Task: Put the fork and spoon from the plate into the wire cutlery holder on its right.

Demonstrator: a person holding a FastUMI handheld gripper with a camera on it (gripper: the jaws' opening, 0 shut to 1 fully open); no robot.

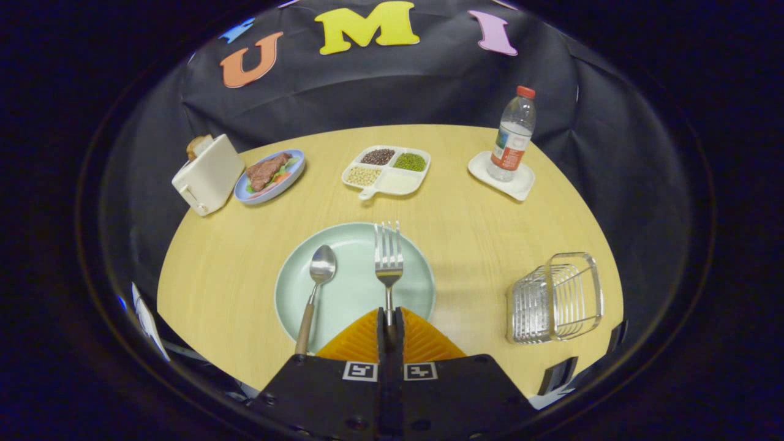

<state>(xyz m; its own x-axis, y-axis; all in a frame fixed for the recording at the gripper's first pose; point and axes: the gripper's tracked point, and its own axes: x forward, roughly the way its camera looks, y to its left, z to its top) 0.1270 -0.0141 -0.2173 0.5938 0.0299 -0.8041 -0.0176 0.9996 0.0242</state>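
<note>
Items on the round wooden surface, listed left to right, each placed by the pale green plate.

- Toaster, cream: far beyond the plate's left side, a slice of bread showing at its top.
- Blue dish with meat and salad: just right of the toaster, well beyond the plate.
- Spoon, metal bowl and wooden handle: lying on the plate's left half, handle running out over the near rim.
- Divided tray, white, four compartments (three hold dark, green and pale grains; the fourth looks empty, though it is hard to tell): straight beyond the plate.
- Fork, metal: on the plate's right half, tines pointing away.
- Gripper: at the plate's near rim, fingers closed tight on the fork's handle.
- Water bottle, red cap: far beyond the plate to its right, upright on a white coaster.
- Wire cutlery holder: right of the plate, well apart from it, holding no cutlery.
</note>
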